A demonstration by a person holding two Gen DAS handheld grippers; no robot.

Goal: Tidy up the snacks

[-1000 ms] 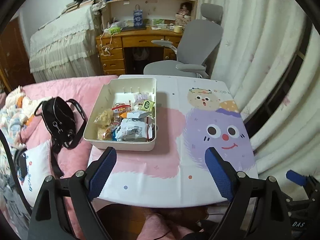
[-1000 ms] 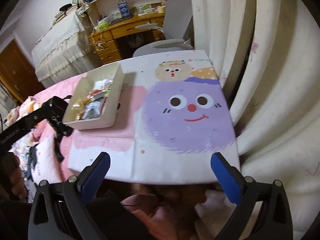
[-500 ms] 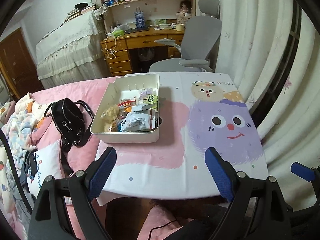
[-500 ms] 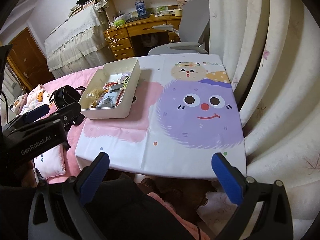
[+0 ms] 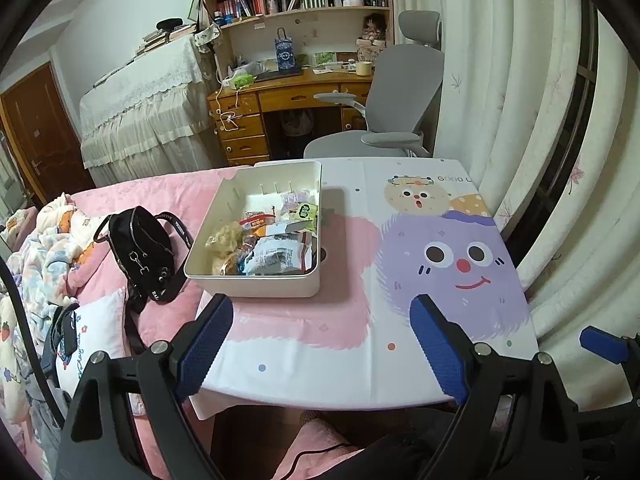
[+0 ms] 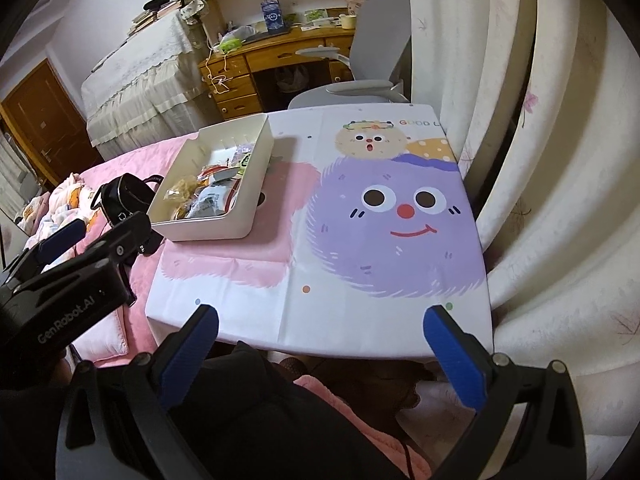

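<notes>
A cream plastic bin sits at the table's left side, holding several snack packets piled at its near end. It also shows in the right wrist view. My left gripper is open and empty, held back from the table's near edge, below the bin. My right gripper is open and empty, held off the near edge further right. The left gripper's body shows at the left of the right wrist view.
The table wears a cartoon cloth with a purple fuzzy face. A black handbag lies on the pink bed left of the table. A grey office chair and wooden desk stand behind. Curtains hang at right.
Both grippers have pulled back and risen from the table, so the bin and cloth look farther away. Both stay open and empty.
</notes>
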